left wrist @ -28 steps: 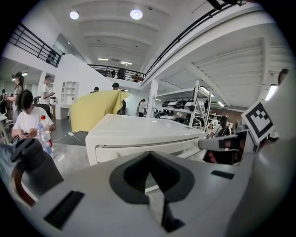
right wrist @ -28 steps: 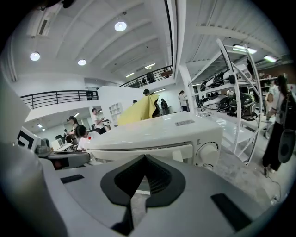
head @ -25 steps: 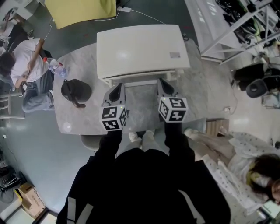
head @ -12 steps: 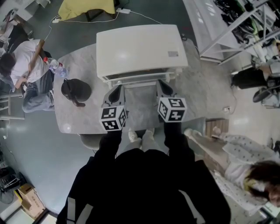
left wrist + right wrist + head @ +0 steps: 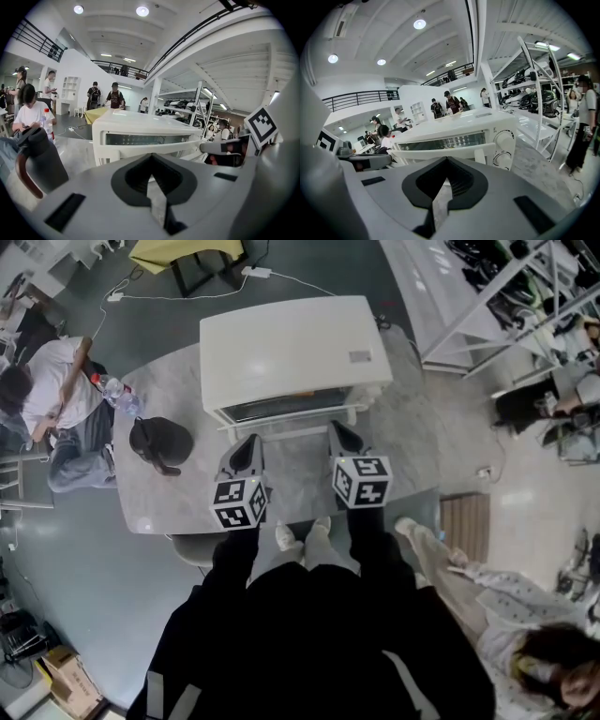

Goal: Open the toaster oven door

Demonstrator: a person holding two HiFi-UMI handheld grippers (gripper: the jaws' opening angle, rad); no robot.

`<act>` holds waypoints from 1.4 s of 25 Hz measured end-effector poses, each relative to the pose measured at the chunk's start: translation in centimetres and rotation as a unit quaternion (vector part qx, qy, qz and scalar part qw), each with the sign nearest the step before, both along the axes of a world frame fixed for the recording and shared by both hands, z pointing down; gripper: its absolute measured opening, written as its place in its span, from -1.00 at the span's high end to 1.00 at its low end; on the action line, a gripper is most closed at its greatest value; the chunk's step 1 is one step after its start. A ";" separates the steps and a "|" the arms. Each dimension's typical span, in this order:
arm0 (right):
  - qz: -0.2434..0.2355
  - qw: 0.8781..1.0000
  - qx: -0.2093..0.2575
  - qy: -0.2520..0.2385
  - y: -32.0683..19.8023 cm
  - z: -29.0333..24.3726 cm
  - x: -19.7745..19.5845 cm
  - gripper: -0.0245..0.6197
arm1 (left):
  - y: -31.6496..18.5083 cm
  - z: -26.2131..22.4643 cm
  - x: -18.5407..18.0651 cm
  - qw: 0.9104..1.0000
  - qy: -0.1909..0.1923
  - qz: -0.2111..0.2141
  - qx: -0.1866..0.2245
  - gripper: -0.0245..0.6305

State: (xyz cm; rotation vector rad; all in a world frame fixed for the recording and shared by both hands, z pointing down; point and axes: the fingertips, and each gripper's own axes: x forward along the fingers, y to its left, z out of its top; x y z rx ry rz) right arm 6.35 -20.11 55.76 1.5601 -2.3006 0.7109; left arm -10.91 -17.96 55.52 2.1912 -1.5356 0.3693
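Both jaws pairs closed, empty: left gripper (image 5: 250, 441), right gripper (image 5: 336, 427); boxy white toaster oven (image 5: 291, 343), door (image 5: 286, 405) seemingly shut.

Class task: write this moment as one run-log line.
left gripper: shut, empty | right gripper: shut, empty | toaster oven door: closed, untouched

No legible text or numbers.

White toaster oven (image 5: 291, 348), grey-veined marble table (image 5: 178, 495) — a black, brown-handled jug (image 5: 159, 440).
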 end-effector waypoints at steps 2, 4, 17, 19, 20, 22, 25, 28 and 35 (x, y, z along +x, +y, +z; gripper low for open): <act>0.000 1.000 -0.002 -0.001 0.3 0.1 0.0 0.91 | 0.3 0.1 0.0 1.000 0.001 0.000 -0.004 0.92; -0.001 1.000 -0.003 -0.001 0.4 0.0 0.2 0.91 | 0.4 0.0 0.2 1.000 0.002 0.001 -0.005 0.92; -0.003 1.000 -0.013 -0.002 1.7 0.7 0.4 0.91 | 1.7 0.6 0.3 1.000 0.011 0.011 -0.018 0.92; -0.002 1.000 -0.015 -0.002 1.9 0.7 0.5 0.91 | 1.8 0.6 0.4 1.000 0.009 0.011 -0.018 0.92; -0.003 1.000 -0.015 -0.002 2.0 0.7 0.6 0.91 | 1.9 0.7 0.5 1.000 0.008 0.012 -0.018 0.92; -0.004 1.000 -0.017 -0.001 2.2 0.9 0.5 0.91 | 2.2 0.8 0.5 1.000 0.008 0.012 -0.020 0.92; -0.005 1.000 -0.021 0.001 2.7 1.2 0.5 0.91 | 2.7 1.1 0.5 1.000 0.007 0.014 -0.025 0.92; -0.004 1.000 -0.025 -0.001 3.1 1.4 0.6 0.91 | 3.0 1.3 0.6 0.999 0.008 0.016 -0.029 0.92; -0.004 0.999 -0.039 -0.016 4.1 2.1 0.9 0.91 | 3.4 2.1 0.5 0.999 0.008 0.021 -0.043 0.92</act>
